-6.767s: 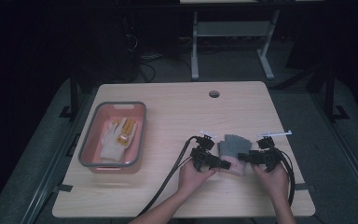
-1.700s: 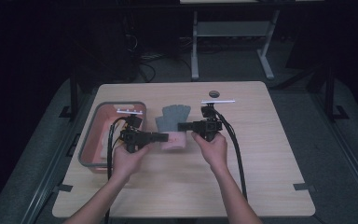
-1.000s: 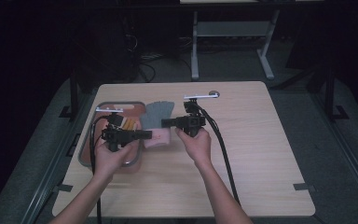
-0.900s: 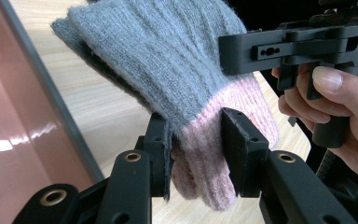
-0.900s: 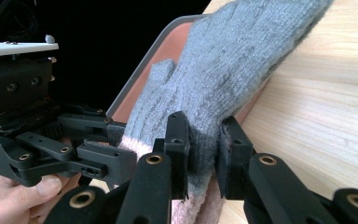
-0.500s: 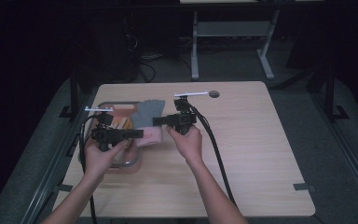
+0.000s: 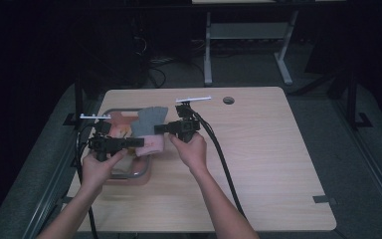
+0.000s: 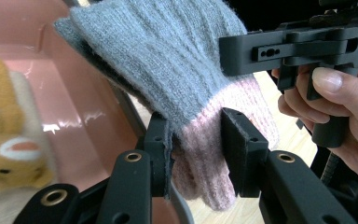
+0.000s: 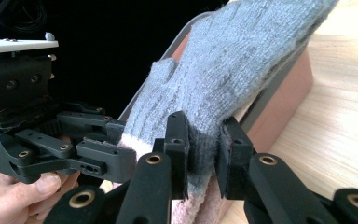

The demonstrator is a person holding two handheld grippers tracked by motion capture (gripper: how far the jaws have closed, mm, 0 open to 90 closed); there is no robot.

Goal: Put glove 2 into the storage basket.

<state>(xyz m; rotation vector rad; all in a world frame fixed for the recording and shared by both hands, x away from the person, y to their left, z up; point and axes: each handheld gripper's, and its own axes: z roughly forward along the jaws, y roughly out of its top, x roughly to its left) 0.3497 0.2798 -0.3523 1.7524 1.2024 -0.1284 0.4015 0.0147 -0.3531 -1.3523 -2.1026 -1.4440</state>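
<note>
fuzzy knit wool glove (image 8: 177, 70) (grey, pink cuff); glossy pink plastic tray (image 8: 98, 135); matt wood table (image 7: 268, 149).

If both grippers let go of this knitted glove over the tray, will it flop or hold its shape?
Likely floppy: the glove bunches between the left gripper jaws. Probably light; it sags little from the right gripper. Its fuzzy knit should not slip.

You have two grippers in play: the left gripper (image 7: 135, 142) and the right gripper (image 7: 160, 128), one in each of your two hands. Between them hangs one knitted glove (image 7: 149, 130), grey with a pink cuff. There is one pink tray (image 7: 129, 175) on one wooden table (image 7: 268, 164). In the tray you can count one yellow soft toy (image 8: 14, 140). The tabletop has one round hole (image 7: 228, 100), and one strip of dark tape (image 7: 324, 200) near its edge.
</note>
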